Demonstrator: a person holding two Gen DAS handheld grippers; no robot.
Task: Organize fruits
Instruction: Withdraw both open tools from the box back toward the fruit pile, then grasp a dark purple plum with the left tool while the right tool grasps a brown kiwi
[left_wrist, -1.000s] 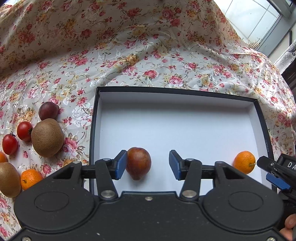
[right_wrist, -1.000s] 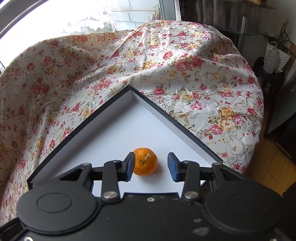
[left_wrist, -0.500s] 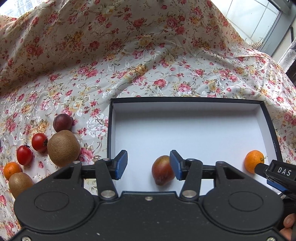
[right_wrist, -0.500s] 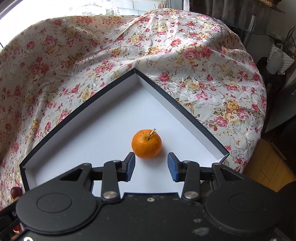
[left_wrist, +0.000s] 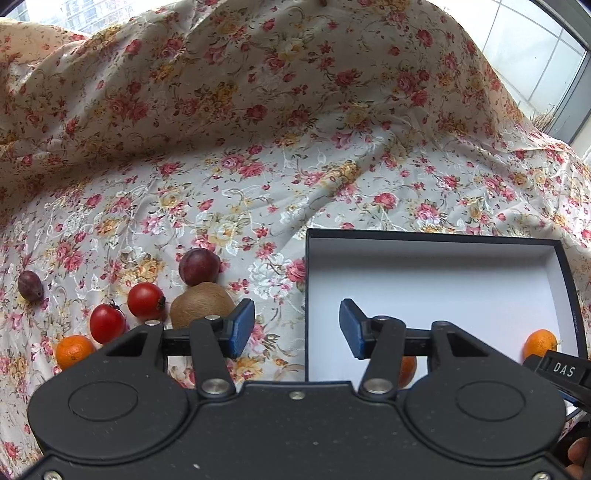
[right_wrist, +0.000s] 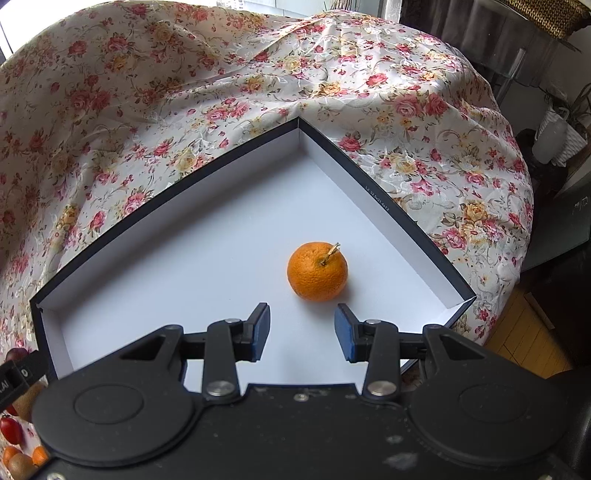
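Resting stemmed, dimpled orange mandarin (right_wrist: 317, 271) in box (right_wrist: 384, 206)

Fruit behind left gripper: an orange-red piece (left_wrist: 408, 369) in the box (left_wrist: 436, 236) shows only as a sliver past the gripper's right finger; its kind cannot be told.
Kiwi (left_wrist: 201, 304): lower half covered by the left gripper's frame.
Box, near side: hidden under both gripper bodies in each view.
Print on box rim (right_wrist: 376, 199): too small to read.
Right gripper (left_wrist: 561, 369): only its tip, lettered "DAS", enters the left view; the rest is cut by the edge.
Fruits at lower left (right_wrist: 14, 443): cropped by the picture's edge and partly masked.
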